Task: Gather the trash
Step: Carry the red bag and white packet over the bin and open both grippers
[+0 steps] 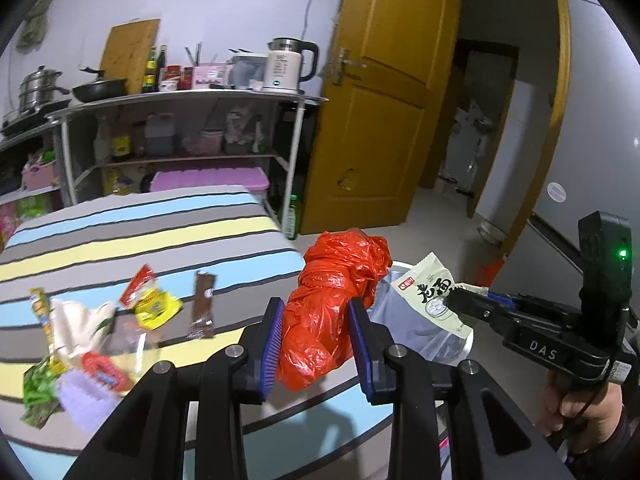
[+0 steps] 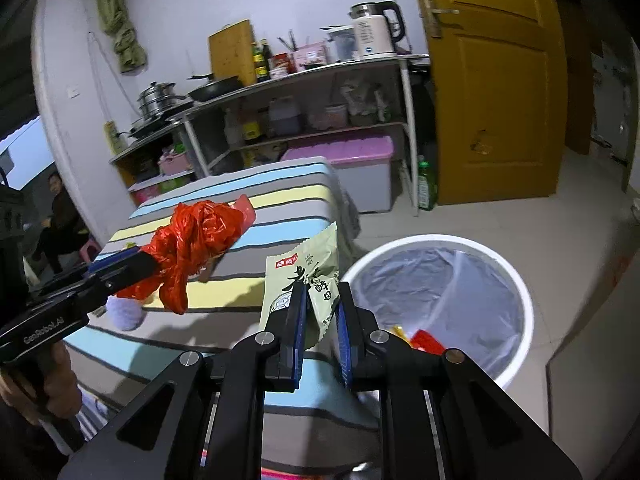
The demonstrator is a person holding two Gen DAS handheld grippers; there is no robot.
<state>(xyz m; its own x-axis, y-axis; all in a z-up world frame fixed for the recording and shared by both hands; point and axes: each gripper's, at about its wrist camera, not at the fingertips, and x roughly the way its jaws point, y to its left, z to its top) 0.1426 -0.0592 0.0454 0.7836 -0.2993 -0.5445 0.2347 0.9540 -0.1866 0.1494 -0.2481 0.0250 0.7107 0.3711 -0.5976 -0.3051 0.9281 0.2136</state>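
Two handheld black grippers carry trash: the left gripper (image 1: 316,312), lettered "GenRobot.AI" on its body, has its blue-padded jaws clamped partway open on a crumpled red plastic bag (image 1: 332,304), while the right gripper (image 2: 322,300), lettered "DAS", pinches a pale green food packet (image 2: 310,276) printed with a red logo and large Chinese characters, jaws nearly closed. Just ahead of the right jaws and below them stands a white round bin with a clear liner (image 2: 516,280), a few wrappers inside, open tiled floor beyond. Left of the left jaws, loose wrappers (image 1: 152,300) lie on a striped bedspread (image 1: 140,224), well inside its edge
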